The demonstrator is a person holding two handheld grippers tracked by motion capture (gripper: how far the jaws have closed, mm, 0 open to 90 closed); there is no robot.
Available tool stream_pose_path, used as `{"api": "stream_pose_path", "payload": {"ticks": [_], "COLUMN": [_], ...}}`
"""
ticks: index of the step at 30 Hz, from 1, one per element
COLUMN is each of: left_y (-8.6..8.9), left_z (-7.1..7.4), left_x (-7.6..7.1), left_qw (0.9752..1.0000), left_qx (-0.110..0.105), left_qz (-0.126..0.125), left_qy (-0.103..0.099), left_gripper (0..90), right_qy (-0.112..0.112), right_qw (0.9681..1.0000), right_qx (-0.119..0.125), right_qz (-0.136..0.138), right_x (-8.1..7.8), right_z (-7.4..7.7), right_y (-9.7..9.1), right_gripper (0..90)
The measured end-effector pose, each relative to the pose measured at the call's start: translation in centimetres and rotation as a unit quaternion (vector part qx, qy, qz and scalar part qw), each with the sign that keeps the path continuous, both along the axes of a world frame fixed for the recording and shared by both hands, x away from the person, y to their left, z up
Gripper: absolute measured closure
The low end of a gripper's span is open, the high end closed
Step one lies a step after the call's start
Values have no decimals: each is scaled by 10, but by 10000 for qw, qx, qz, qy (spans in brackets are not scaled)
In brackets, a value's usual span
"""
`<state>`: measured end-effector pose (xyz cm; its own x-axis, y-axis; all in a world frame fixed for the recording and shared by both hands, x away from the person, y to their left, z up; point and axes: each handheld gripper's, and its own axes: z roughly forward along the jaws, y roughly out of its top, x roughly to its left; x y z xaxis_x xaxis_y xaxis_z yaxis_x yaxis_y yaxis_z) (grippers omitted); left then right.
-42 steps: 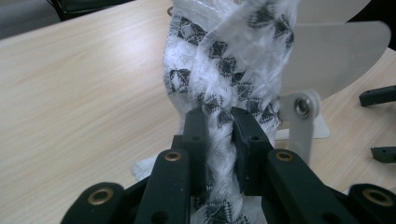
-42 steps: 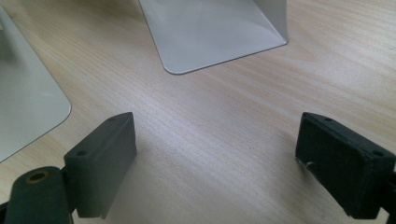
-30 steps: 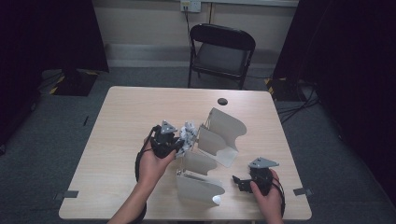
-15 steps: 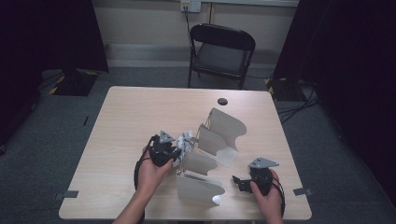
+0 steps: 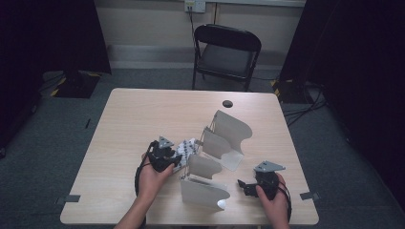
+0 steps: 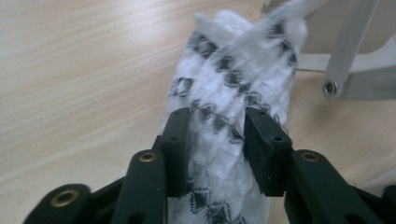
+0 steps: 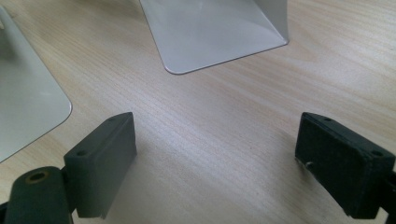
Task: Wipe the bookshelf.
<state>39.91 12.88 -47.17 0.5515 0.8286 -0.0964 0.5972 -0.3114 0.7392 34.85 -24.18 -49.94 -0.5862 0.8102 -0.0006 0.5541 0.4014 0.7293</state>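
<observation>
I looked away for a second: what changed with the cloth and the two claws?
The left claw came down toward the table with the patterned cloth; its jaws have just been opening, cloth between them. The right claw, open, and the grey metal rack kept their places.

No legible text, label, brand, number or sign appears in any view. The cloth (image 6: 233, 93) bears a woven pattern only.

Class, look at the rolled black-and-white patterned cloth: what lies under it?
The cloth lies on the bare wooden table, beside a grey metal rack. The left tongs, just opening, stand either side of it. The table directly beneath is covered, so anything there can't be seen.
</observation>
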Motion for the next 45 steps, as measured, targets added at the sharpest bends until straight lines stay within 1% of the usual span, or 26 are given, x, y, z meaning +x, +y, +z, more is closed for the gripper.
{"api": "stream_pose_path", "payload": {"ticks": [4, 6, 7, 8, 9, 11, 12, 13, 14, 15, 18, 21, 22, 24, 25, 26, 27, 28, 30, 31, 33, 35, 39, 42, 43, 45], "left_y": [8, 11, 12, 12, 12, 12, 12, 11, 11, 10, 8, 3, 1, -3, -5, -5, -6, -6, -7, -7, -9, -10, -13, -11, -10, -9], "left_z": [1, 1, 1, 0, -1, -1, 0, 1, 1, 3, 7, 8, 5, -1, -7, -11, -15, -15, -16, -16, -15, -14, -14, -13, -13, -12], "left_x": [-8, -14, -17, -20, -22, -26, -27, -29, -29, -29, -21, -13, -11, -10, -10, -10, -10, -11, -12, -12, -12, -13, -14, -12, -12, -11], "left_qw": [9999, 9998, 9999, 9998, 9998, 9998, 9997, 9996, 9995, 9995, 9997, 9997, 9996, 9993, 9992, 9990, 9991, 9989, 9981, 9978, 9980, 9974, 9981, 9988, 9991, 9991], "left_qx": [-126, -182, -152, -167, -202, -165, -189, -229, -262, -241, -221, -59, 55, 150, 220, 267, 257, 275, 401, 465, 466, 545, 478, 374, 307, 290], "left_qz": [30, 10, -34, -50, -16, -87, -110, -130, -140, -179, -123, -229, -265, -350, -339, -350, -332, -345, -396, -413, -384, -436, -375, -325, -283, -288], "left_qy": [38, 41, 27, 37, 51, 75, 72, 113, 93, 60, -37, -110, -116, -49, -40, -46, -102, -141, -228, -225, -198, -159, -74, 39, 62, 140], "left_gripper": [552, 540, 534, 528, 527, 527, 527, 527, 526, 525, 495, 489, 505, 510, 515, 519, 524, 532, 555, 567, 599, 637, 739, 771, 776, 785], "right_qy": [0, 1, 3, 4, -1, -4, -3, -2, -2, -3, -2, -3, -3, -2, -1, -2, -1, -2, -2, -2, -2, -1, -1, -4, -1, -1], "right_qw": [10000, 10000, 10000, 10000, 10000, 10000, 10000, 10000, 10000, 10000, 10000, 10000, 10000, 10000, 10000, 10000, 10000, 10000, 10000, 10000, 10000, 10000, 10000, 10000, 10000, 10000], "right_qx": [0, -1, 0, -1, -3, -2, -1, 1, 0, 0, 1, 0, 1, 2, 1, 1, 2, 1, 1, 1, 1, 2, 3, 0, 3, 3], "right_qz": [1, 2, 1, -2, 3, 4, 2, 3, 4, 3, 5, 4, 3, 4, 5, 6, 5, 4, 6, 6, 6, 7, 8, 8, 8, 8], "right_x": [0, 0, 0, 0, 0, -1, -1, -1, -1, -1, -1, -1, -1, -1, -1, -1, -1, -1, -1, -1, -1, -1, -1, -1, -1, -1], "right_z": [0, 0, 0, 0, 0, 0, 0, 0, 0, 0, 0, 0, 0, 0, 0, 0, 0, 0, 0, 0, 0, 0, 0, 0, 0, 0], "right_y": [0, 0, 0, 0, 0, 0, 0, 0, 0, 0, 0, 0, 0, 0, 0, 0, 0, 0, 0, 0, 0, 0, 0, 0, 0, 0], "right_gripper": [117, 118, 118, 118, 118, 118, 118, 118, 118, 118, 117, 117, 117, 117, 117, 117, 117, 117, 117, 117, 117, 117, 117, 117, 117, 116]}}
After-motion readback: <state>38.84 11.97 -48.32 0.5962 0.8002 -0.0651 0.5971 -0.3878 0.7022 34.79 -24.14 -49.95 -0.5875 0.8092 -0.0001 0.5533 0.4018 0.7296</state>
